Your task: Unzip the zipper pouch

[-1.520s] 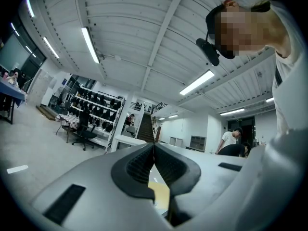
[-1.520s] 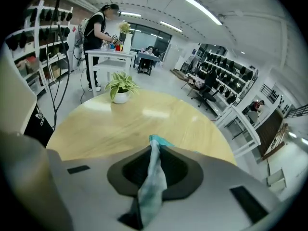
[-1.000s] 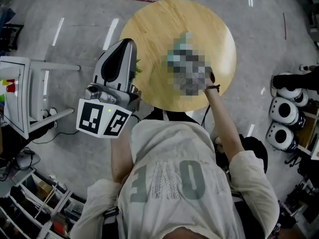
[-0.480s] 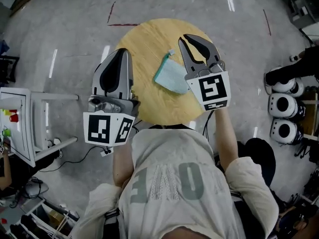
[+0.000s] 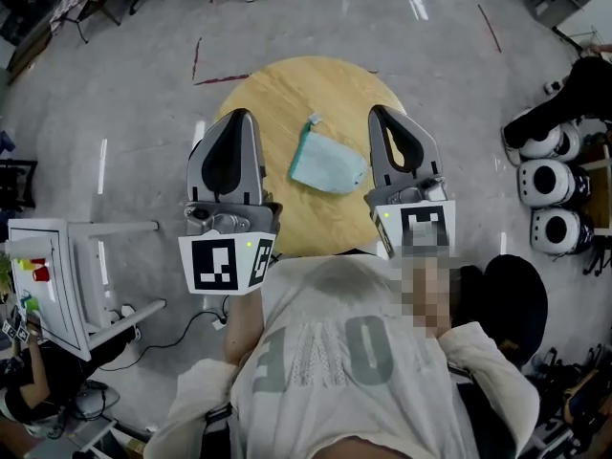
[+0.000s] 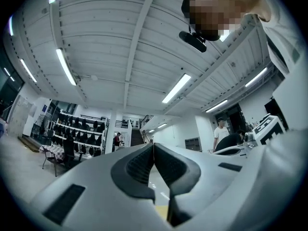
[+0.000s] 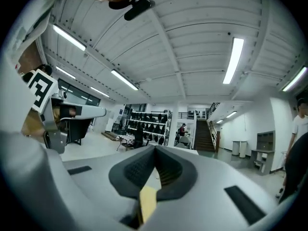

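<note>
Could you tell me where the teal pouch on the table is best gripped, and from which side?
Likely the small pale tab at the far corner of the pouch, approached from above: the pouch lies flat on the table, and only that tab sticks out for jaws to pinch.

The pouch (image 5: 328, 165) looked like soft matt cloth. The round table (image 5: 277, 103) was pale smooth wood. The grey floor (image 5: 124, 94) was glossy. The left gripper (image 5: 237, 118) and right gripper (image 5: 384, 113) had smooth plastic shells.
</note>
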The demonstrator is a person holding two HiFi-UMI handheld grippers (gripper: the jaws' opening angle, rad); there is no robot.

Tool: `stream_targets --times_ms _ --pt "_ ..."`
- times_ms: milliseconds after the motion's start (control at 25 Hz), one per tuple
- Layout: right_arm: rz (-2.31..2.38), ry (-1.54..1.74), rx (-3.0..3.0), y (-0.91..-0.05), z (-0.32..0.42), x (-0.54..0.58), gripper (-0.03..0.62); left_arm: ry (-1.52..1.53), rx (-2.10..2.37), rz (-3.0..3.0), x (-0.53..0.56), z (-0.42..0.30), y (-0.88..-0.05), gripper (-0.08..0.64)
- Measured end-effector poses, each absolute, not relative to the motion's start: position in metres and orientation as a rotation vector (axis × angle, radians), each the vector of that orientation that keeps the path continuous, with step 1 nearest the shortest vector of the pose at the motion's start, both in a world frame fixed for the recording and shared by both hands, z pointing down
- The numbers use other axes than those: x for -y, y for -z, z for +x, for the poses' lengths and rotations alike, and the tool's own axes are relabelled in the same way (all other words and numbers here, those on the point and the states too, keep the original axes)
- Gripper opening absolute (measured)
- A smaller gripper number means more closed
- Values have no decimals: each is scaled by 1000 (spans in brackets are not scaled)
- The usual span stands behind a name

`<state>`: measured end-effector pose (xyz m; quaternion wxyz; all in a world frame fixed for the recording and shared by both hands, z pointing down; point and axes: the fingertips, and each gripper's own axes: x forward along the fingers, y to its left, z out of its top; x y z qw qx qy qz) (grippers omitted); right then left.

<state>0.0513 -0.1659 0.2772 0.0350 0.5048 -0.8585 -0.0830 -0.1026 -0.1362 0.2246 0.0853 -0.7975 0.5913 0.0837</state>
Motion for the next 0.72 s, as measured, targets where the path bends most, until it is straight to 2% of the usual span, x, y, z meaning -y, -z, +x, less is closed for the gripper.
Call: stream_targets --times_ms 720 --pt "1557 197 2588 -293 64 175 29 -260 -1782 -2389 154 -99 -234 26"
